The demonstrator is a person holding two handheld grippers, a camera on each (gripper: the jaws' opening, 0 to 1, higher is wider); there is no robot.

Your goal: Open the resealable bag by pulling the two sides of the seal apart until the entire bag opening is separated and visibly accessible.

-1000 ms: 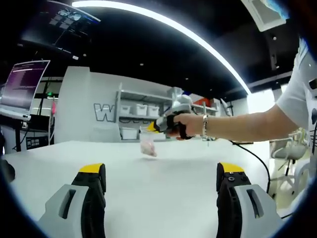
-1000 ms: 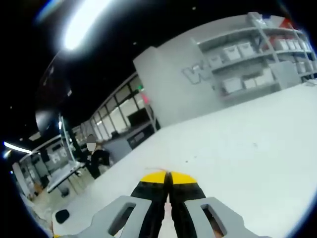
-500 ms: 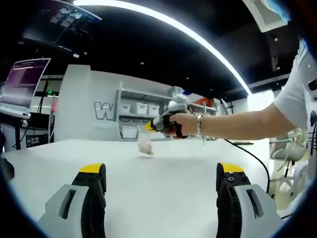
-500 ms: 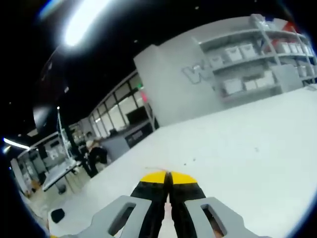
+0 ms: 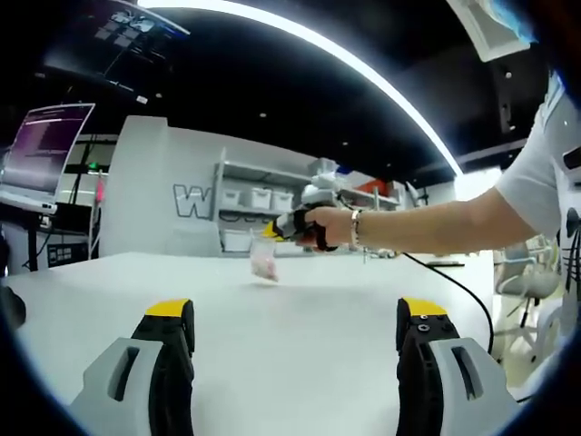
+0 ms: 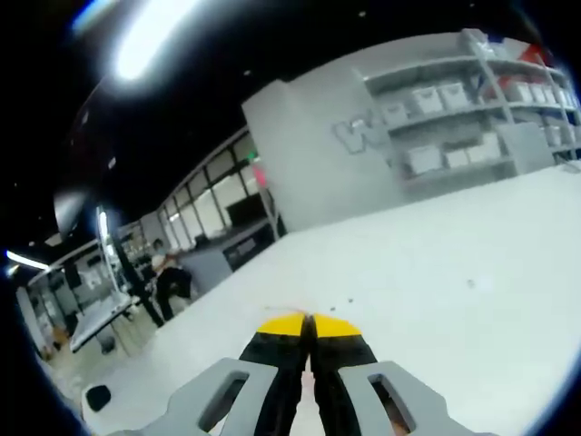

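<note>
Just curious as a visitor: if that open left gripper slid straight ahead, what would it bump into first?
Probably the small bag hanging from the right gripper; before that, the way over the white table looks free, though depth is unclear.

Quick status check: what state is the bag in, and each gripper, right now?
resealable bag: hanging above the white table, pinched at its top by the right gripper
right gripper: jaws shut on the bag
left gripper: jaws wide open, holding nothing
</note>
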